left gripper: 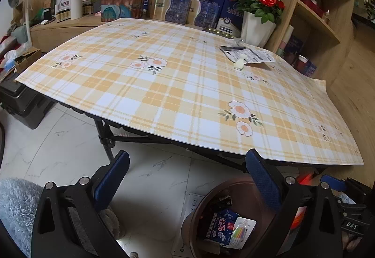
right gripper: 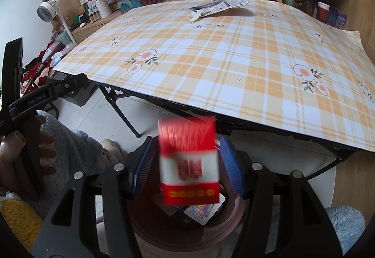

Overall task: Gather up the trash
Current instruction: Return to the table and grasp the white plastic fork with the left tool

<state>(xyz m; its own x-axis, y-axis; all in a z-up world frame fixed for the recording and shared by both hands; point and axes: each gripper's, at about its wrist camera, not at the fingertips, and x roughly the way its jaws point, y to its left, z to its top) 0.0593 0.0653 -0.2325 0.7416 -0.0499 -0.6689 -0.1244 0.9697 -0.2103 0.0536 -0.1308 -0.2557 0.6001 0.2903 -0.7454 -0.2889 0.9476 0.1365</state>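
Note:
My left gripper [left gripper: 187,157] is open and empty, hanging over the white floor beside the brown bin [left gripper: 199,206]. In the bin lie a blue-and-white packet [left gripper: 219,227] and a card of coloured sticks [left gripper: 241,232]. My right gripper [right gripper: 187,143] hovers over the same bin [right gripper: 164,239]. A red-and-white box [right gripper: 188,164] sits between its blue pads, smeared by motion while the fingers stay sharp; thin gaps show at both sides, so it looks loose. Printed packaging and a small cream piece [left gripper: 248,56] [right gripper: 218,5] lie at the table's far side.
The table with the yellow checked cloth [left gripper: 178,84] juts over the bin; its black folding legs [left gripper: 105,138] stand close by. Boxes, flower pots and wooden shelves [left gripper: 323,23] line the far side. A person's hand [right gripper: 44,140] holds the left gripper at the left.

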